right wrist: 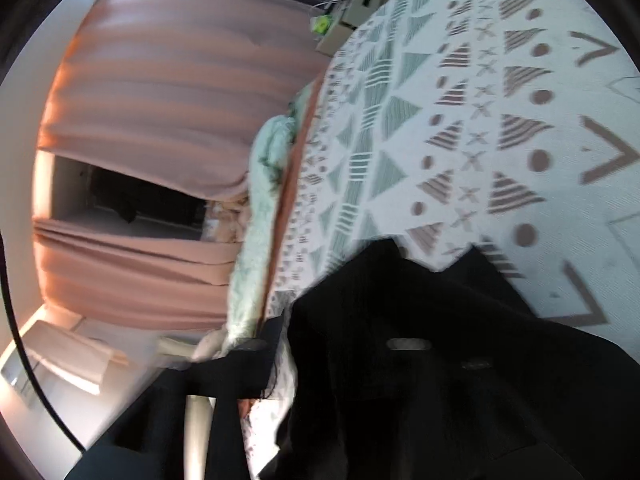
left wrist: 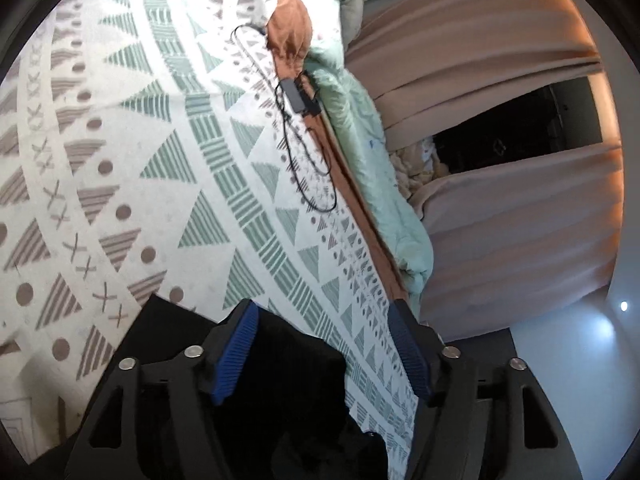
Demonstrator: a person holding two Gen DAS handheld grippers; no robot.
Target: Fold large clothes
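Note:
A black garment [left wrist: 280, 364] lies on a patterned white, green and brown bedspread [left wrist: 160, 140]. In the left wrist view my left gripper [left wrist: 324, 350] stands open, its blue pads [left wrist: 236, 352] wide apart, with the garment's edge under and between them. In the right wrist view the black garment [right wrist: 420, 360] drapes over my right gripper and hides its fingers. The bedspread [right wrist: 460, 120] lies beyond it.
A black cable with a small box [left wrist: 294, 96] lies on the bedspread near its edge. A mint blanket [left wrist: 372, 168] and an orange cloth [left wrist: 290, 28] run along the bed's side. Pink curtains [left wrist: 500, 220] hang beyond. A beige box [right wrist: 356, 8] stands past the bed.

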